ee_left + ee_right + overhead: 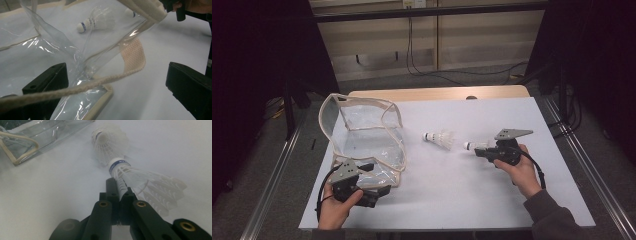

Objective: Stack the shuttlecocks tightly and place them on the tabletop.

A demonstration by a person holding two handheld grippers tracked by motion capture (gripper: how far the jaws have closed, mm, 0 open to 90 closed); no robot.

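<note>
A clear plastic bag (367,132) with cream trim lies open on the left of the white board. My left gripper (379,178) is open at the bag's near corner, and the cream strap (130,56) and bag edge run between its wide-apart jaws (117,87). One white shuttlecock (439,138) lies on the board right of the bag; it shows through the plastic (95,22) and lies just past my right jaws (110,142). My right gripper (477,150) is shut on the feather skirt of a second shuttlecock (140,180), its cork pointing left toward the first.
The board (492,200) rests on a wooden table (437,93) with metal rails along both sides. Cables hang by the wall behind. Bare board lies in front of and to the right of the shuttlecocks.
</note>
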